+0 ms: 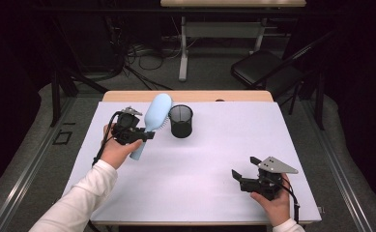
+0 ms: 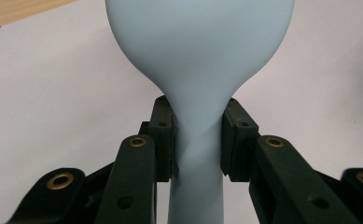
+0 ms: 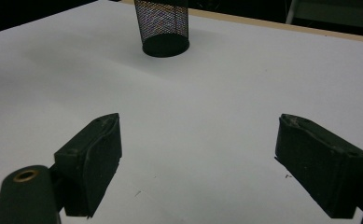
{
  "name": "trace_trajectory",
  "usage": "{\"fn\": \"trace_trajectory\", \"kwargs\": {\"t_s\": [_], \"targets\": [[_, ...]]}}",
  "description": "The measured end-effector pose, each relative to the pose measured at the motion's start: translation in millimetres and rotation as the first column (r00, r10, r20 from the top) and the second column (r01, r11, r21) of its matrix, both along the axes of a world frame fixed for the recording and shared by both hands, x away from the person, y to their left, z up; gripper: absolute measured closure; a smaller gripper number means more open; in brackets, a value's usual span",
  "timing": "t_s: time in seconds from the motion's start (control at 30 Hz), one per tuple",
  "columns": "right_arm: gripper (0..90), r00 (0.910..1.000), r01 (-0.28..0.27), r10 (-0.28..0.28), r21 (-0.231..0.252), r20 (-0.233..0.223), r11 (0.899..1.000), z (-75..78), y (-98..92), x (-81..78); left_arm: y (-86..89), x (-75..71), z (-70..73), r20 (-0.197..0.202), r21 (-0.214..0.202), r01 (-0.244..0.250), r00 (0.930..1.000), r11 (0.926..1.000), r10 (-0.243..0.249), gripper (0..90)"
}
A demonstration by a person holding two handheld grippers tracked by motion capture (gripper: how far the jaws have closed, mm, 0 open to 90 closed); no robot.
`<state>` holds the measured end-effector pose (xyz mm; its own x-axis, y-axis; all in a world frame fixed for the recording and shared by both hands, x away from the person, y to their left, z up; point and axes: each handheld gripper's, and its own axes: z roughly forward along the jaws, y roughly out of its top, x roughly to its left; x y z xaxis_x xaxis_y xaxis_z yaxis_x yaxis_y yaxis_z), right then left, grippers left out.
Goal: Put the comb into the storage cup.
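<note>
Hairbrush (image 2: 195, 140) first: pale blue, it is pinched at its narrow neck by the left gripper (image 1: 144, 136), whose two black pads press on either side where the handle widens into the head. In the high view the brush (image 1: 152, 121) is held clear of the white sheet, tilted with its head up and away from the person and its bristles facing the black mesh cup (image 1: 181, 121) just beside it.

Nearest the person, the right gripper (image 1: 238, 175) rests low at the near right of the table (image 1: 292, 154), well apart from the brush. Its jaws are spread wide with nothing between them, and its own view looks across bare white sheet to the cup (image 3: 163, 25) standing upright farther off.

Judging by where things lie, the brush is probably bound for the cup. The risks:

- The neck is smooth and tapered, so the brush could slide or swivel between the pads if tipped handle-down.
- The cup looks light, and nothing steadies it. A nudge from the head or bristles against its rim could push it over or away.
- The wide head may not pass the mouth, so it likely must go in handle first.
</note>
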<state>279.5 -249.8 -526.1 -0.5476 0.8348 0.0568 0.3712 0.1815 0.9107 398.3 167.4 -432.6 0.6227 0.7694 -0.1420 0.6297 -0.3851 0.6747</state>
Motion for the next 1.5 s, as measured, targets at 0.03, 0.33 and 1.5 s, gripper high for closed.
{"fn": "trace_trajectory", "kwargs": {"t_s": [0.03, 0.33, 1.5], "targets": [[14.2, 1.0000, -0.001, 0.001, -0.002, 0.000, 1.000, 0.0, 0.0, 0.0, -0.6, -0.2, 0.5, 0.005, -0.015, -0.001, 1.0000, 0.9999, 0.001, 69.9], [14.2, 1.0000, -0.001, 0.001, -0.002, 0.000, 1.000, -0.2, 0.0, -0.1, -9.7, -1.5, 5.5, 0.085, -0.073, -0.002, 0.9963, 0.9973, 0.009, 69.9], [14.1, 1.0000, -0.005, 0.005, -0.011, -0.006, 1.000, 0.5, 4.0, 1.1, -40.2, -8.0, 9.7, 0.242, -0.214, 0.049, 0.9702, 0.9757, 0.004, 69.9]]}}
